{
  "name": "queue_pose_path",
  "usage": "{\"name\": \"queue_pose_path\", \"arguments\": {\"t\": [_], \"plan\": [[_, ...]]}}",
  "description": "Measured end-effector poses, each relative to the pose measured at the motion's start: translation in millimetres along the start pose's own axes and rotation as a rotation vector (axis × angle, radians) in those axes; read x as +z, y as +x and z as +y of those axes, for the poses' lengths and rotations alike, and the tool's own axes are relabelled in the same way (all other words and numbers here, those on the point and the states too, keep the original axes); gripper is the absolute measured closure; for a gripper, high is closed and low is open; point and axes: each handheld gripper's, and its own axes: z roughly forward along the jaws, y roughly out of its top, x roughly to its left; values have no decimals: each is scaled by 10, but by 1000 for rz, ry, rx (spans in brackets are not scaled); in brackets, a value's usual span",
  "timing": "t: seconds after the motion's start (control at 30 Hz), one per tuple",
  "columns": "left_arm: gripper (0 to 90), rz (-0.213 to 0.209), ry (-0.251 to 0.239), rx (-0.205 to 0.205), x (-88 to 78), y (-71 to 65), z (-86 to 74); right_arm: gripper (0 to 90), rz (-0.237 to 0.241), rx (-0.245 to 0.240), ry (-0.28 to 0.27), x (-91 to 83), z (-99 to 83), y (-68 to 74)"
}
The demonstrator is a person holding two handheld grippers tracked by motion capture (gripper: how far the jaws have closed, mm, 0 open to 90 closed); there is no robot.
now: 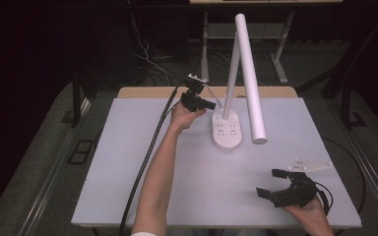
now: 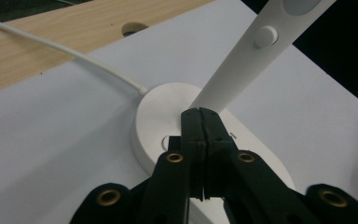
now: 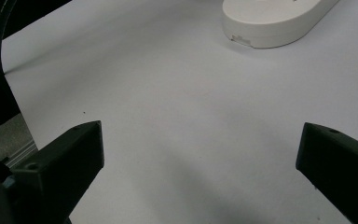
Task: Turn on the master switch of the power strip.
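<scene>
I take the white desk lamp's oval plastic base (image 1: pixel 226 129) as my landmark; it stands on the pale grey tabletop (image 1: pixel 142 167) toward the far edge, with a slim white stem (image 1: pixel 232 73) rising from its far end and a long white tubular lamp head (image 1: pixel 250 83) slanting down to its right. My left hand-held gripper (image 1: pixel 209 104) sits just left of the base's far end, its black jaws pressed fully together with nothing between them; in the left gripper view their tips (image 2: pixel 200 116) are at the foot of the stem, over the top of the base, though I cannot tell whether they touch it. A thin white cord (image 2: pixel 65 53) leaves the base at its far left side and runs over the light wooden strip (image 2: pixel 51 42) behind the tabletop. My right hand-held gripper (image 1: pixel 270 183) rests well apart from the base, nearer to me and to its right, jaws spread wide and gripping nothing, pointing back toward the base over bare tabletop.
</scene>
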Motion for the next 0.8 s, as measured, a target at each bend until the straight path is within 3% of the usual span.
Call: {"name": "queue_pose_path", "arguments": {"t": [0.37, 0.5, 0.8], "plan": [[900, 16, 28, -17, 175, -28, -41, 4, 4, -6, -1, 10, 4, 4], [900, 20, 19, -43, 245, -28, -70, 4, 3, -3, 2, 14, 7, 4], [900, 30, 23, -55, 372, -21, -115, 4, 5, -6, 6, 13, 7, 4]]}}
